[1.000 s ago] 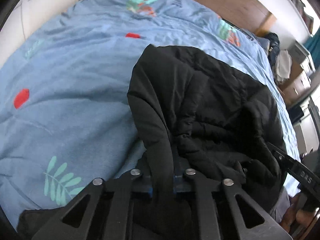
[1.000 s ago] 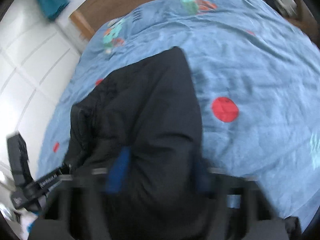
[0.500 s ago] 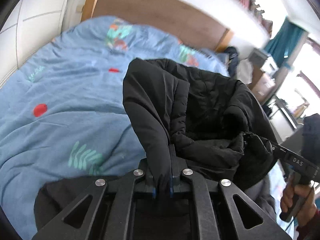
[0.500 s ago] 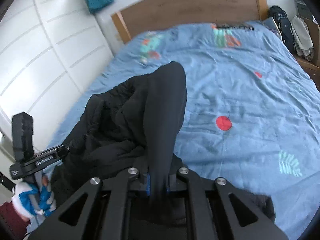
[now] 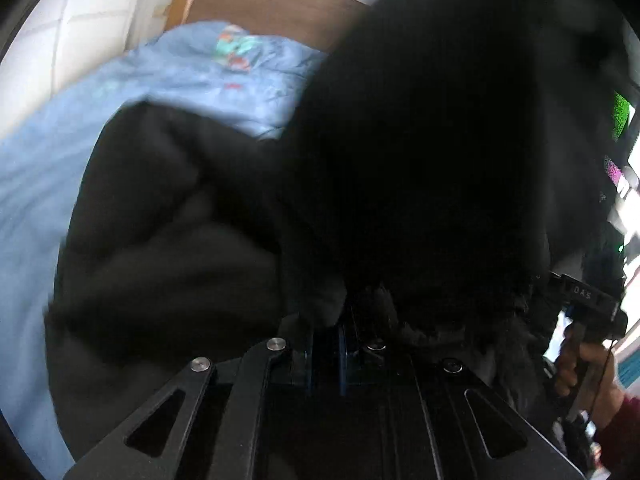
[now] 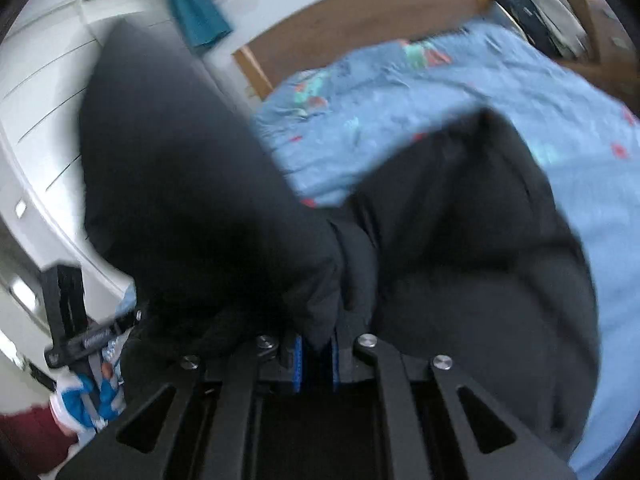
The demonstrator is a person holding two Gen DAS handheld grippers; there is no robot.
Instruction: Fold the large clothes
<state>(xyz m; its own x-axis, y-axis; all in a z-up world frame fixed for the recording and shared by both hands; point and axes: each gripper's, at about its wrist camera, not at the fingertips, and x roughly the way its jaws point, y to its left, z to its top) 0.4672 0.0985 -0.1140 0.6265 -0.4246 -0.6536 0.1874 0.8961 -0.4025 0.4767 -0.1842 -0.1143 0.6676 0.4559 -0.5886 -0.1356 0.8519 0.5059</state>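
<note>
Fabric is filling most of both wrist views: you are holding the black padded jacket [image 5: 420, 152] up in front of the cameras, above the blue bedspread [image 5: 48, 168].

Your left gripper [image 5: 323, 350] is pinching a fold of the jacket, its blue-edged jaws nearly pressed together on the cloth at the lower middle of the frame. From that pinch the jacket is rising into a dark mass that is covering the centre and upper right, while a paler fold is bulging out toward the lower left.

Your right gripper [image 6: 316, 364] is likewise clamping the jacket [image 6: 460, 240]; a tongue of black fabric is sitting between its blue pads [image 6: 297, 364], which are drawn close around it. One part is billowing up to the upper left of that frame and another is draping down the right side over the bedspread [image 6: 540, 92].

At the right edge of the left view, your right hand [image 5: 580, 372] is gripping its handle; at the lower left of the right view, your left hand [image 6: 90, 396], in a blue and white glove, is doing the same.

Behind, the wooden headboard [image 6: 360, 16] is showing across the top, and both pictures are blurring with motion.
</note>
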